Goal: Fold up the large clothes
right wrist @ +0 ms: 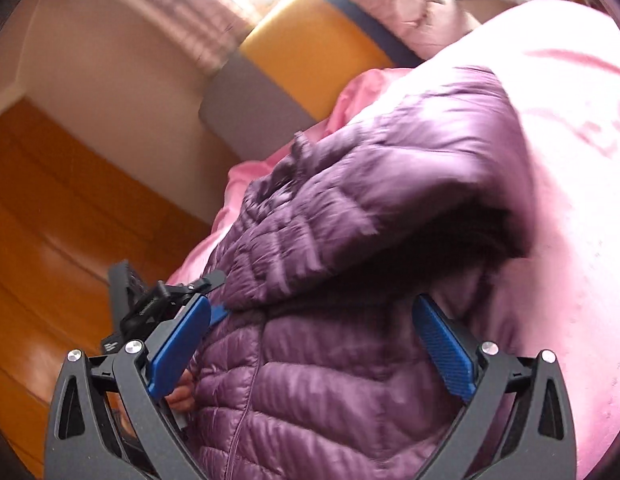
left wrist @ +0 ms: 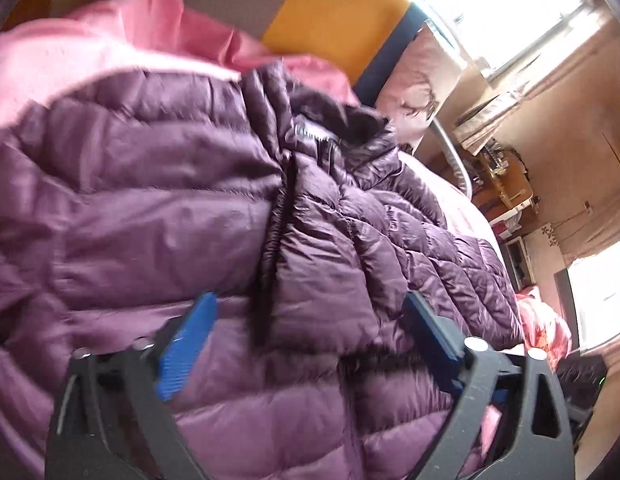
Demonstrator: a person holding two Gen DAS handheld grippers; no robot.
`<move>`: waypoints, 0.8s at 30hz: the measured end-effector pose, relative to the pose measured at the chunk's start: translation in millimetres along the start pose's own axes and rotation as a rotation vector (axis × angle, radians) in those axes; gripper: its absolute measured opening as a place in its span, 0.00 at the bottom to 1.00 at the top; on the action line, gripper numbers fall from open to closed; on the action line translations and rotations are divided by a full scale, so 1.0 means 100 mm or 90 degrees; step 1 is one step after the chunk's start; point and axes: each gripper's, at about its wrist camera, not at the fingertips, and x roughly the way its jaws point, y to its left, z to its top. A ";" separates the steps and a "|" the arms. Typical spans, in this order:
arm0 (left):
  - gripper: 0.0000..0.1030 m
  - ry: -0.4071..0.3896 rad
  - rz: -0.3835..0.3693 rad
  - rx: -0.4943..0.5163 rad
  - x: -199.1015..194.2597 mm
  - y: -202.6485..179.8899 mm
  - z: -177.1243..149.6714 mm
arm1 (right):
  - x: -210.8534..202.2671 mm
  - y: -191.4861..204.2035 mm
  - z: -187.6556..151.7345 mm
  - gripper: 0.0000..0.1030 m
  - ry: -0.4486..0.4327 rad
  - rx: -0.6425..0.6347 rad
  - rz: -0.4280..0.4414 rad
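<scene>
On the left of the left wrist view, a rumpled pink garment (left wrist: pixel 62 52) lies behind the purple quilted down jacket (left wrist: pixel 158 184), which fills most of the frame on the pink bedsheet (left wrist: pixel 466 208). The jacket's dark zipper line (left wrist: pixel 276 240) runs down the middle, with the collar (left wrist: pixel 342 132) bunched near the top and a pillow (left wrist: pixel 414 80) beyond it. The left gripper (left wrist: pixel 308 320) hangs over the jacket's front with its blue pads (left wrist: pixel 186 340) spread wide; nothing is pinched between them.

In the right wrist view, wooden floor (right wrist: pixel 50 220) shows at the left, then the other gripper's black body (right wrist: pixel 150 308) at the jacket's edge. The right gripper (right wrist: pixel 310 320) also stands wide apart and empty above a folded-over sleeve or side panel (right wrist: pixel 370 168).

My judgement is that this is a moment between folds, both tools free. The next move calls for picking a fresh edge, probably hem or side, closing firmly on the slippery, puffy fabric, and carrying it across without undoing the layer already laid.
</scene>
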 end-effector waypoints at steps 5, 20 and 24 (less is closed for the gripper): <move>0.12 0.003 0.017 0.024 0.12 -0.09 0.04 | 0.00 -0.28 0.12 0.98 -0.040 0.085 0.027; 0.07 -0.112 0.101 -0.024 -0.67 0.66 -0.11 | -0.10 -0.67 0.35 0.98 -0.128 0.214 0.071; 0.07 -0.091 0.117 -0.005 -0.56 0.70 -0.26 | -0.05 -0.63 0.35 0.97 -0.103 0.191 0.026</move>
